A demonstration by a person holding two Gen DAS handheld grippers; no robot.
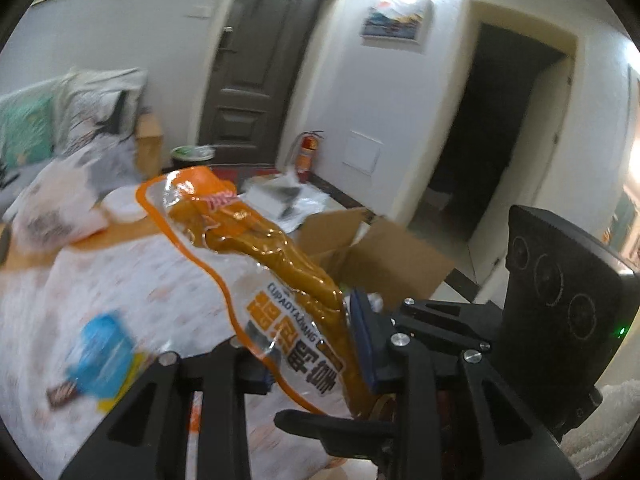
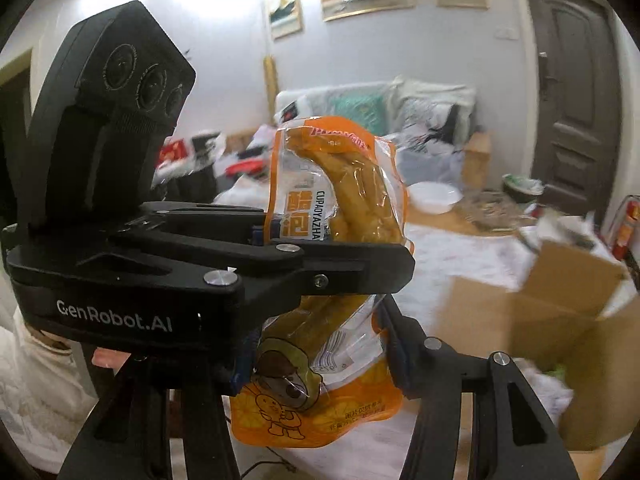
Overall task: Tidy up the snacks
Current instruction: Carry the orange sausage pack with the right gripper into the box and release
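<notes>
An orange and clear snack packet with brownish sticks inside is held in the air above the table. In the left wrist view my left gripper is shut on its lower part, with a blue pad against the wrapper. The right wrist view shows the same packet standing upright. There the left gripper reaches in from the left and clamps its middle. My right gripper is shut on the printed bottom end. The right gripper's black housing rises close beside the left one.
An open cardboard box stands at the table's right, just behind the packet as the box shows from the left wrist. A blue packet lies on the patterned tablecloth. Beyond are a white bowl and a cluttered sofa.
</notes>
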